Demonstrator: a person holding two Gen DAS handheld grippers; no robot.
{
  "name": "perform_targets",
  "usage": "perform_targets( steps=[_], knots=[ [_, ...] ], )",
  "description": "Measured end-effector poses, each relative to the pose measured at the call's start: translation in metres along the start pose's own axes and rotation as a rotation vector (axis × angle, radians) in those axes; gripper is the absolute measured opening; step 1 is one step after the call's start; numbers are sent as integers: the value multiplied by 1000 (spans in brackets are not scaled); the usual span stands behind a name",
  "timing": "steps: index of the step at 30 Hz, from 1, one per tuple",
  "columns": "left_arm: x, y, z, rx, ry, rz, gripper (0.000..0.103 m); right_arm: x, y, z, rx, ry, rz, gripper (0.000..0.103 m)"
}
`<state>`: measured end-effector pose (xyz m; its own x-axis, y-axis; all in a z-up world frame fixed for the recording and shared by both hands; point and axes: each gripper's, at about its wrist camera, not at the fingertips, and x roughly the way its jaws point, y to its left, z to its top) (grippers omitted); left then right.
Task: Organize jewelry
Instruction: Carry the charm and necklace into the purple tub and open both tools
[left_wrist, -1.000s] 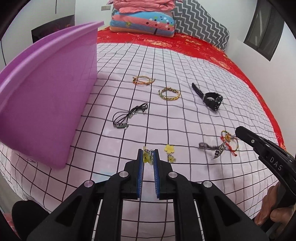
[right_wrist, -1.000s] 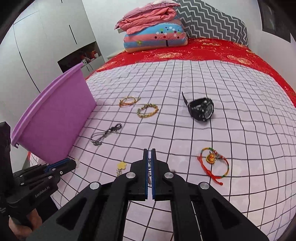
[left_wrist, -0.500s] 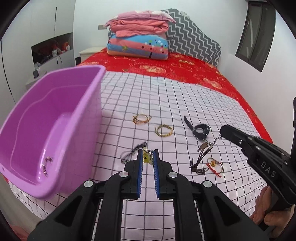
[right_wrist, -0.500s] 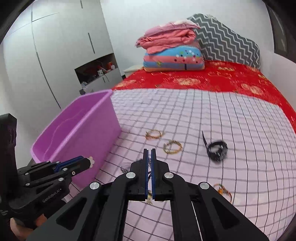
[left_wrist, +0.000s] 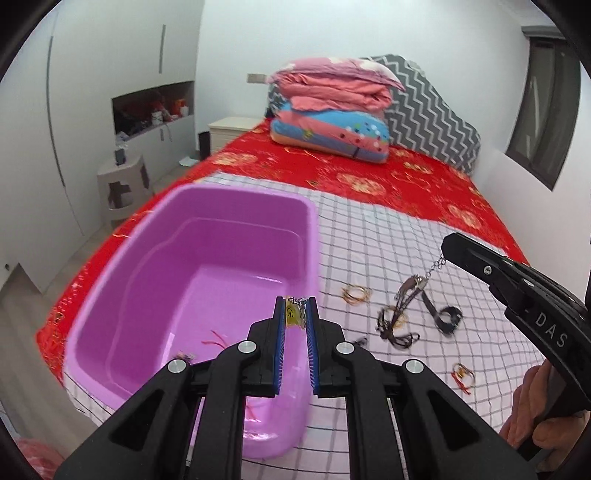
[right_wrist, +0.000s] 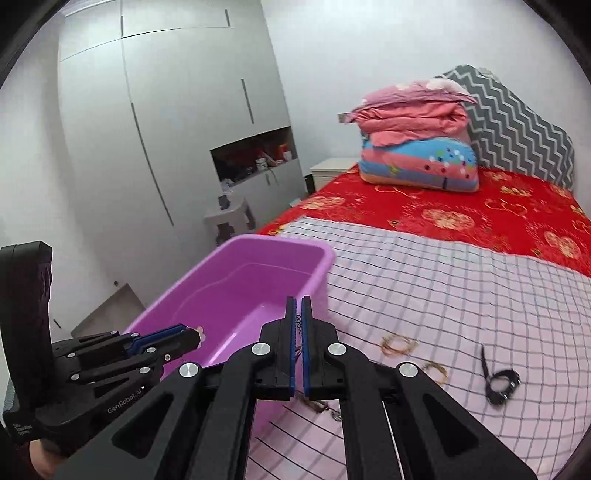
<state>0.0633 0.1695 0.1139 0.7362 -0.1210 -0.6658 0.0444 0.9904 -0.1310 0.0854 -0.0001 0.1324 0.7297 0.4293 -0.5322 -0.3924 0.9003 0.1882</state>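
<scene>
From my left wrist view, my left gripper (left_wrist: 295, 306) is clamped on a small yellow charm (left_wrist: 293, 313) with a bit of chain at its top, held over the near right part of the purple tub (left_wrist: 129, 295). The tub sits on the checked sheet (left_wrist: 388, 236) at the bed's left edge; a red string piece (left_wrist: 215, 338) and another small item (left_wrist: 184, 355) lie on its floor. To the right, my right gripper (left_wrist: 448, 245) pinches a chain from which a dark cord necklace (left_wrist: 397, 319) dangles above the sheet. On the sheet lie a gold bangle (left_wrist: 355, 294), a black watch (left_wrist: 445, 314) and a red-and-gold bracelet (left_wrist: 462, 374). A hand (left_wrist: 532, 413) grips the right handle.

From my right wrist view, my right gripper's (right_wrist: 298, 306) jaws are nearly together on a thin chain (right_wrist: 300, 325), just beside the tub's (right_wrist: 280, 245) right wall. My left gripper (right_wrist: 197, 334) reaches over the tub's near corner. The gold bangle (right_wrist: 397, 343), a second bangle (right_wrist: 436, 370) and the watch (right_wrist: 500, 382) rest on the sheet (right_wrist: 443, 288) to the right.
</scene>
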Motion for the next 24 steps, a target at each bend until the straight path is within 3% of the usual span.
perform_targets(
  steps=[7, 11, 24],
  knots=[
    [1, 59, 16, -65, -26, 88, 11, 42, 52, 26, -60, 18, 77, 3],
    [12, 87, 15, -99, -2, 121, 11, 70, 77, 32, -91, 46, 110, 3],
    [73, 136, -15, -194, 193, 155, 12, 158, 99, -4, -108, 269, 103, 3]
  ],
)
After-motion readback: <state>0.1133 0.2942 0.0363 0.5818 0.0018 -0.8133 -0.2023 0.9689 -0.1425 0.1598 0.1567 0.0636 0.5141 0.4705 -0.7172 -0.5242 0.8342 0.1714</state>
